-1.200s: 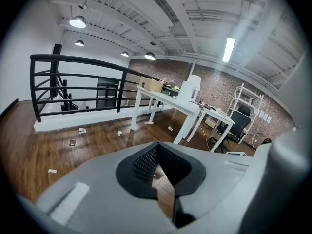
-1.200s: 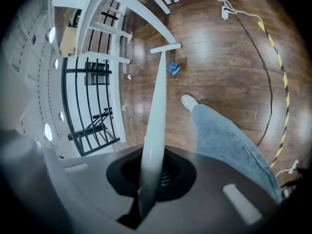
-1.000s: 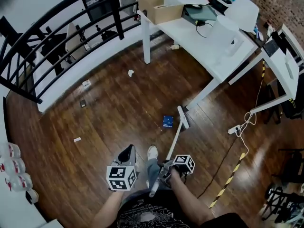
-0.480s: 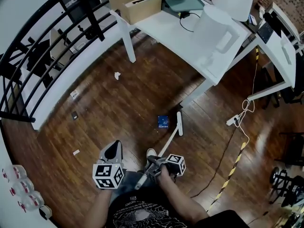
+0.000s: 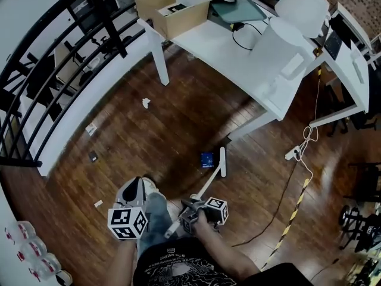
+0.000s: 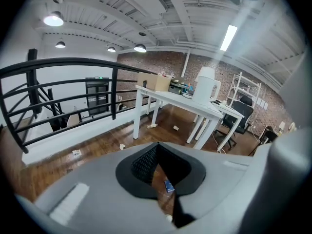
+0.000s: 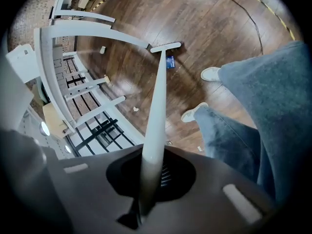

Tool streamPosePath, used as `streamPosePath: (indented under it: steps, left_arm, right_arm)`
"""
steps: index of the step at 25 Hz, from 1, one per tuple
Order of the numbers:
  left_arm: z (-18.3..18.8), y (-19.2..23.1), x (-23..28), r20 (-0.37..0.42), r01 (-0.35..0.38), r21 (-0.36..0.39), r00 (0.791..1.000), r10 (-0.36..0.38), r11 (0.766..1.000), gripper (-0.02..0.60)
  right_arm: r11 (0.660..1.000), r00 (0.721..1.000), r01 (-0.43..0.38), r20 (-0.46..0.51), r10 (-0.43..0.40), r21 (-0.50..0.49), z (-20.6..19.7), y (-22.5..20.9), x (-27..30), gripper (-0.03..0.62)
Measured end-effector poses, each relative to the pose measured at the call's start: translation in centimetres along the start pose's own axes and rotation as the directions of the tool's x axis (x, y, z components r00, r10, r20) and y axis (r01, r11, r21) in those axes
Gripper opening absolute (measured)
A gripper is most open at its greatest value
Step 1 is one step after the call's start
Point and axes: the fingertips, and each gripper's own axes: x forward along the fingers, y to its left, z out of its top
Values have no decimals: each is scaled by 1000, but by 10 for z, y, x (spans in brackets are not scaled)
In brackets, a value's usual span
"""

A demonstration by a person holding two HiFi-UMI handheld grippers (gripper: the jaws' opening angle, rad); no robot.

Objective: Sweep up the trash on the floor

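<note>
My right gripper [image 5: 189,212] [image 7: 148,182] is shut on the white handle of a broom [image 5: 208,186] [image 7: 157,106]. The broom head [image 5: 222,161] [image 7: 165,47] rests on the wooden floor just right of a small blue packet [image 5: 207,159] [image 7: 169,62] [image 6: 168,185]. My left gripper [image 5: 134,190] [image 6: 158,155] hangs over the person's left leg; its jaws look shut with nothing between them. Trash lies further out: a crumpled white paper [image 5: 146,102], a card [image 5: 91,128], a dark scrap [image 5: 93,156] and a white scrap [image 5: 98,204].
A white table [image 5: 238,46] with a cardboard box [image 5: 172,8] stands ahead, its legs [image 5: 158,64] on the floor. A black railing [image 5: 59,58] runs along the left. A power strip and cable [image 5: 294,154] lie at the right. The person's shoes and legs [image 7: 243,111] are beside the broom.
The view has shifted as the person stepped forward; a leg now sits under my left gripper, which has moved left. The broom head stays beside the blue packet.
</note>
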Motion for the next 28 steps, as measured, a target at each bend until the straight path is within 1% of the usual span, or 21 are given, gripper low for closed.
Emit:
streamPosePath:
  steps: [4,7,11,13,17,21,25,28]
  left_arm:
    - [21,50,14,1,25,-21,1000,-25,999,5]
    - [36,91,22,-3,30,-38,1000,-30,999,5]
    - [56,147,28,-2,10,-64,1000,-10,998,5]
    - [63,174,29,-2,-8,-74,1000,8,997,5]
    - [71,223,28,3,-52,-104,999,53,993,5]
    - [77,266,25,10,-90,-140,996,92,986,5]
    - [77,303,21,7,-126,-175,992,129,977,5]
    - [75,325,16,1,-155,-198,987,158,968,5]
  right_arm:
    - [999,999,-18,37,17,35,-22,18,42,0]
    - [995,998,-57,43,53,85,-48,45,73,0]
    - [982,993,-119,29,116,148,-84,95,116,0]
    - [979,991,-129,4,130,157,-98,116,138,0]
    - [987,993,-90,-69,99,133,-127,144,180,0]
    - [996,990,-26,-137,38,85,-156,161,219,0]
    - [999,975,30,-223,-21,36,-186,173,256,0]
    - [998,956,62,-288,-61,-5,-209,184,280,2]
